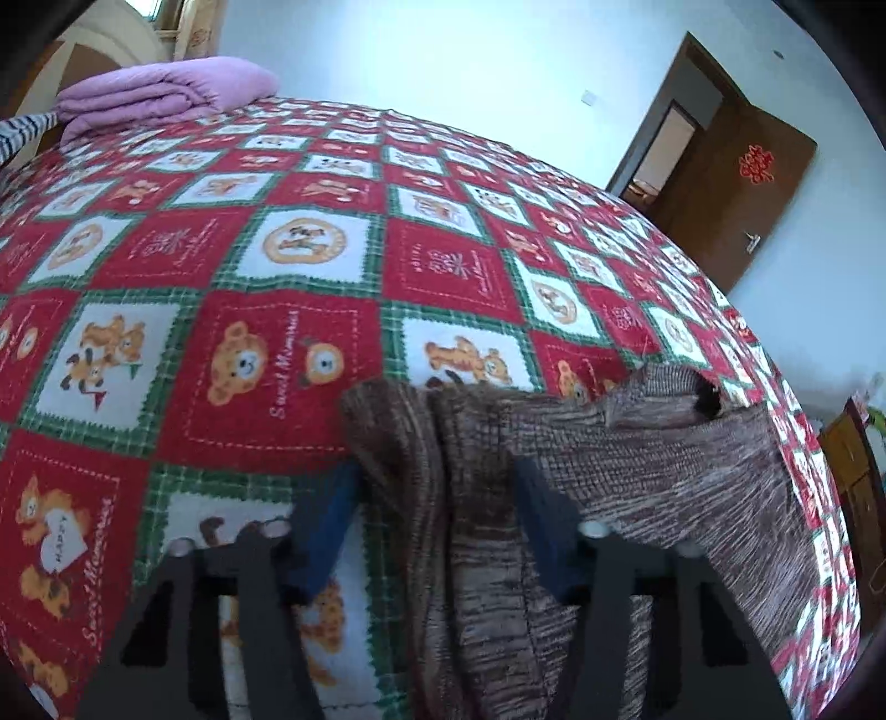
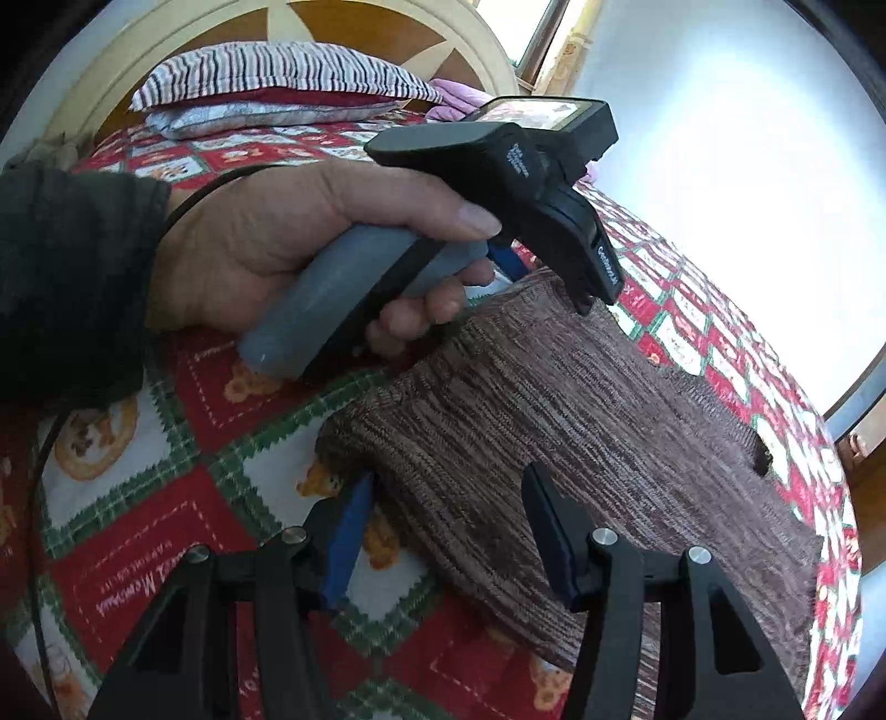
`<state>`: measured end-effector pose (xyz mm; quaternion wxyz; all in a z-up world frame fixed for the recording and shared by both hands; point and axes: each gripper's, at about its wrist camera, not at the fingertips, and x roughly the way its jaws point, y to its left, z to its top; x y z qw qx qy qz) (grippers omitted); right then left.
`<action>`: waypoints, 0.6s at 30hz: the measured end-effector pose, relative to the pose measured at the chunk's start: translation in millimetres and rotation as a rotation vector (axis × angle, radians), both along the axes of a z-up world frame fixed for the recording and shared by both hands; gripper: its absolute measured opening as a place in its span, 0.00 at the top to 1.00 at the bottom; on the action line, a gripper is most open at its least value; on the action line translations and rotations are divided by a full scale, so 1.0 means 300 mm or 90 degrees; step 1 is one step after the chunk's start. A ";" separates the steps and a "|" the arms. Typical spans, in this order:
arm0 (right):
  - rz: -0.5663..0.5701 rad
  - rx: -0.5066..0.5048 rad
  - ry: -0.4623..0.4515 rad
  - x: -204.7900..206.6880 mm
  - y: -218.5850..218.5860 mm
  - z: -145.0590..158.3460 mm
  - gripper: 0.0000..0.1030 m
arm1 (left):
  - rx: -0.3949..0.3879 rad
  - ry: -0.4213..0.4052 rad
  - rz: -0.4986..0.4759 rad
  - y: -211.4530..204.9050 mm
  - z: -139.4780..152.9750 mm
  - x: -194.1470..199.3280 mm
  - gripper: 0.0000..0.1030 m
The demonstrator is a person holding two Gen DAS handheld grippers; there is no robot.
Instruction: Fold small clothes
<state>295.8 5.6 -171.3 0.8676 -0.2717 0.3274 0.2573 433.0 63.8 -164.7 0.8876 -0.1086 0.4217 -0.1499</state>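
A brown knitted garment (image 1: 637,443) lies on the red, green and white bear-pattern bedspread (image 1: 232,266). In the left wrist view my left gripper (image 1: 432,476) is open, its blue pads either side of a bunched fold of the garment's near edge. In the right wrist view the garment (image 2: 581,421) lies flat, and my right gripper (image 2: 448,487) is open over its near corner, left pad beside the edge, right pad above the cloth. The left gripper (image 2: 526,266), held by a hand, shows there at the garment's far edge; its jaws are mostly hidden.
A folded purple blanket (image 1: 160,91) lies at the bed's far corner. Striped pillows (image 2: 277,77) rest against the wooden headboard (image 2: 354,22). A brown door (image 1: 736,188) stands open beyond the bed. A black cable (image 2: 39,498) runs along the left.
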 end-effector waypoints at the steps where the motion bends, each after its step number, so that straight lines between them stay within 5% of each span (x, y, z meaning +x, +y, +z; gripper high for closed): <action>1: 0.005 0.014 0.017 0.005 -0.002 0.002 0.71 | -0.013 -0.003 -0.007 0.004 0.000 -0.002 0.73; 2: 0.009 0.021 0.031 0.007 -0.002 0.000 0.80 | -0.027 -0.004 -0.005 0.014 -0.001 -0.003 0.84; 5: 0.013 0.022 0.028 -0.005 -0.002 -0.002 0.89 | -0.061 -0.015 -0.007 0.036 0.003 -0.013 0.85; 18: -0.020 0.162 0.089 0.017 -0.147 0.058 0.93 | -0.117 0.039 0.002 0.064 0.001 -0.004 0.86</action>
